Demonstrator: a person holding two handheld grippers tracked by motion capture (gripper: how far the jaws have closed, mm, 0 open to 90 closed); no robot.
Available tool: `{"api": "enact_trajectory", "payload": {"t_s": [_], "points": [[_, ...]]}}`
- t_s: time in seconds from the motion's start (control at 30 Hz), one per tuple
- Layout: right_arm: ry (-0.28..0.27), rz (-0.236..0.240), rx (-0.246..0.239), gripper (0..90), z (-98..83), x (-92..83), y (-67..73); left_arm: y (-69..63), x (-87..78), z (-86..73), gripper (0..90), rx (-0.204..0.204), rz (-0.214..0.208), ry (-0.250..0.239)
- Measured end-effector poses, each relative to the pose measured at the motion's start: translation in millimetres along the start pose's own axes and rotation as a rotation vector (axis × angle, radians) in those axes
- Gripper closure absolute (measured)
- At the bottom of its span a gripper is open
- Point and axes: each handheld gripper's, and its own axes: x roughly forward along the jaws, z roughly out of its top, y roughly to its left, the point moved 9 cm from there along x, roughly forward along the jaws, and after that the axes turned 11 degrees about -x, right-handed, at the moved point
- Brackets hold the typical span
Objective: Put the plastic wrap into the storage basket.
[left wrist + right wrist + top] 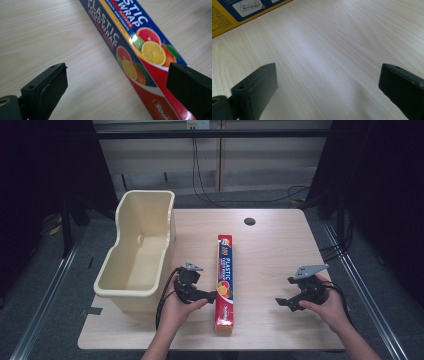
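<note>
While the plastic wrap box (pixel 224 285) lies flat along the middle of the table (pixel 280 245), running from twelve to six o'clock, nothing has been lifted yet, so I'd judge you are at the very start. Your left gripper (pixel 212 296) sits at nine o'clock of the box's near half, jaws spread wide with nothing clamped; in the left gripper view the box (pixel 140 50) runs past the right-hand jaw but is not between the pads. Your right gripper (pixel 281 303) hovers well apart from the box at three o'clock, likewise released, with bare tabletop (pixel 332 57) between its jaws. The cream bin (pixel 137 252) at ten o'clock stands empty. What seems left is the whole job: close on the box, raise it, and presumably carry it into the bin.
</note>
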Motion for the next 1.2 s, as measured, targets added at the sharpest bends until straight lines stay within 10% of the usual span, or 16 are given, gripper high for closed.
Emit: {"api": "enact_trajectory", "payload": {"t_s": [0.4, 1.2], "points": [[-0.016, -0.039, 0.029, 3.2, 3.2, -4.7, -6.3, -8.7, 9.0, 24.6, 1.1, -0.063, -0.053, 0.054], [-0.039, -0.042, 0.053, 3.5, 5.6, -8.0, -8.4, -24.6, 42.6, 49.8, 1.3, -0.073, -0.019, 0.157]]}}
